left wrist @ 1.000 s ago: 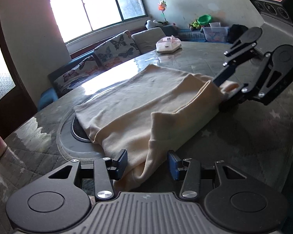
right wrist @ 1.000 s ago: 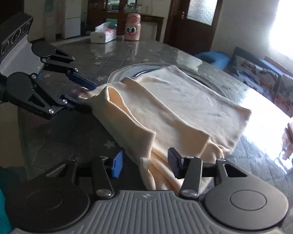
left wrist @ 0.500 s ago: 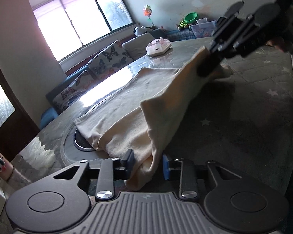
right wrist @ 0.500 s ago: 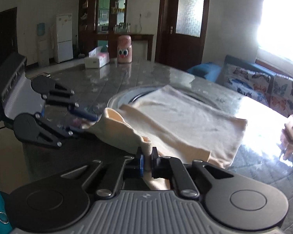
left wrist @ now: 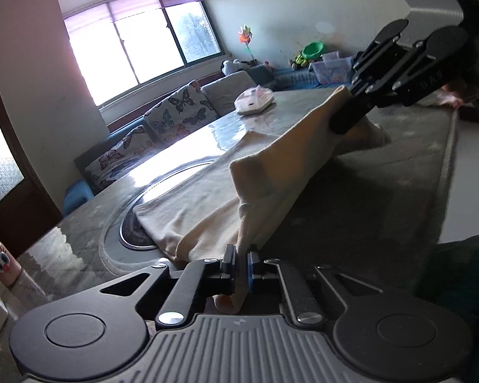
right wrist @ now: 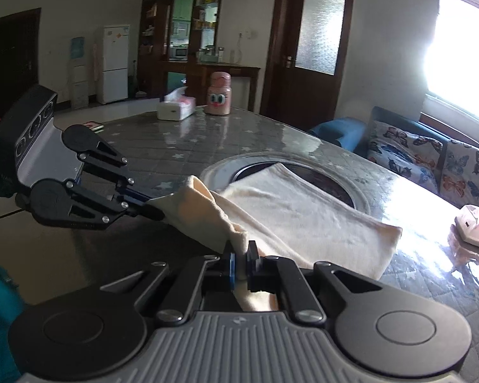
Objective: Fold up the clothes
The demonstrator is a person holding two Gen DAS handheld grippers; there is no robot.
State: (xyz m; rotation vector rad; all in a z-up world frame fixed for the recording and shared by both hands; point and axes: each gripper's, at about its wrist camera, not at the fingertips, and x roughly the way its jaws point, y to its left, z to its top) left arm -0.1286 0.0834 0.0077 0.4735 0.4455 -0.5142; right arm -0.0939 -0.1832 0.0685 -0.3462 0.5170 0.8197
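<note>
A cream garment [left wrist: 207,198] lies across the grey star-patterned table [left wrist: 383,198], partly over the round inset at its middle. My left gripper [left wrist: 242,260] is shut on the garment's near corner, and it shows again in the right wrist view [right wrist: 153,209] pinching the far corner. My right gripper [right wrist: 241,257] is shut on the other near corner of the garment [right wrist: 303,214]; in the left wrist view it [left wrist: 341,121] holds that corner raised off the table. The near edge hangs taut and lifted between both grippers; the rest rests flat.
A pink packet [left wrist: 254,102] lies on the table's far end by the window side. A tissue box [right wrist: 175,108] and a pink cartoon bottle [right wrist: 219,94] stand at the opposite end. A sofa with butterfly cushions [left wrist: 163,124] runs along the table's long side.
Both grippers went from open around the garment's near edge to shut on it, then rose, lifting that edge off the table and stretching it between them.
</note>
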